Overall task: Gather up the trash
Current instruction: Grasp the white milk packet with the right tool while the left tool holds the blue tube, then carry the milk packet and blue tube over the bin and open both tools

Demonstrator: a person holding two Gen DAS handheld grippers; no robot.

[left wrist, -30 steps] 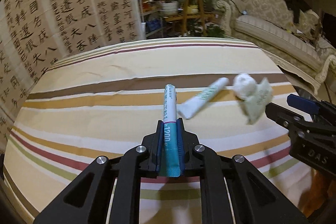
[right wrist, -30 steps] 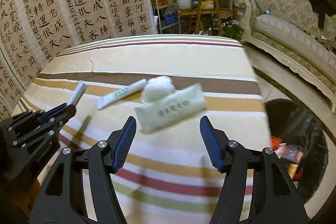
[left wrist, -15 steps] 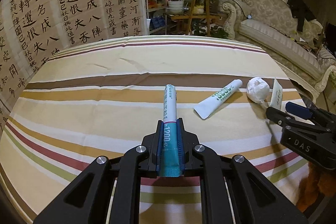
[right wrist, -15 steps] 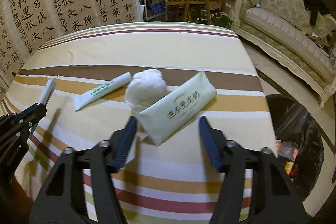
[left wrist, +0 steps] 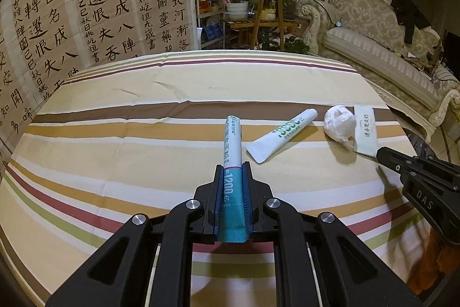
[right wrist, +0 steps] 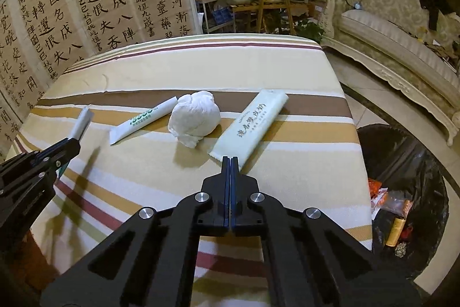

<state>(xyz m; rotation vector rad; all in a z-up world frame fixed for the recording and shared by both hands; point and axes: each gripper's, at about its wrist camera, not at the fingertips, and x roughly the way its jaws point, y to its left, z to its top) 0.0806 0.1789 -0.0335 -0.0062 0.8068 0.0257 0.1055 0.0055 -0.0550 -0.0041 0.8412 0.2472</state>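
Observation:
My left gripper is shut on a teal and white stick sachet, which juts forward above the striped tablecloth. On the cloth lie a white tube with green print, a crumpled white tissue ball and a pale green packet. My right gripper has its jaws shut together on the packet's near end. The packet itself lies flat on the cloth. In the left wrist view the right gripper touches the packet at the table's right side.
A bin lined with a black bag, holding wrappers, stands on the floor by the table's right edge. A calligraphy screen rises behind the table on the left. A plant stand and a pale sofa are beyond.
The right gripper's jaws went from wide open around the pale green packet to shut on its near end. The left gripper kept its hold on the sachet.

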